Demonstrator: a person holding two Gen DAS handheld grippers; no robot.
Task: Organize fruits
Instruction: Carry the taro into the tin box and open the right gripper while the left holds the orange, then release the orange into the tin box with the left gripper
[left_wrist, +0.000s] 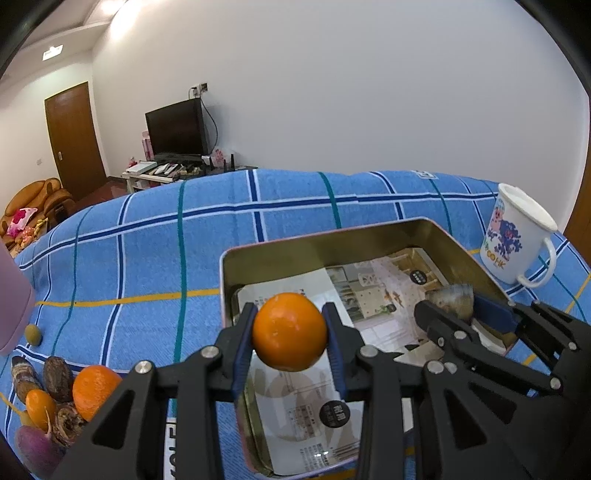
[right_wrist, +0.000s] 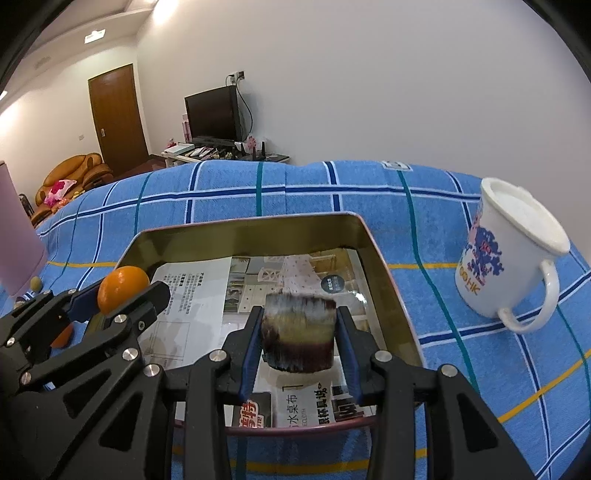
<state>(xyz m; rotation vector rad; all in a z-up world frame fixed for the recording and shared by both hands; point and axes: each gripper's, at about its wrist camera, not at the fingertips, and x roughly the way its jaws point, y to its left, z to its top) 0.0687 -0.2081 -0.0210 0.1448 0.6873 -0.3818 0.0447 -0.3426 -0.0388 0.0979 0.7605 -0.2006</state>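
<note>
My left gripper (left_wrist: 290, 332) is shut on an orange (left_wrist: 290, 326), held above the near left part of a gold metal tin (left_wrist: 332, 247) lined with printed paper. My right gripper (right_wrist: 299, 336) is shut on a short purple chunk with a yellowish band (right_wrist: 299, 332), like cut sugarcane, over the tin's (right_wrist: 240, 236) near right part. Each wrist view shows the other gripper: the right gripper (left_wrist: 461, 306) with its chunk (left_wrist: 452, 297), and the left gripper (right_wrist: 122, 295) with the orange (right_wrist: 123, 286). More fruit is piled at the lower left: another orange (left_wrist: 94, 389), a smaller one (left_wrist: 38, 408) and brown pieces (left_wrist: 57, 378).
A white printed mug (right_wrist: 509, 251) stands right of the tin on the blue checked cloth (right_wrist: 258, 199). A pink object (right_wrist: 14, 240) rises at the left, with a small green fruit (left_wrist: 32, 334) beside it. Beyond the cloth are a television, a door and a sofa.
</note>
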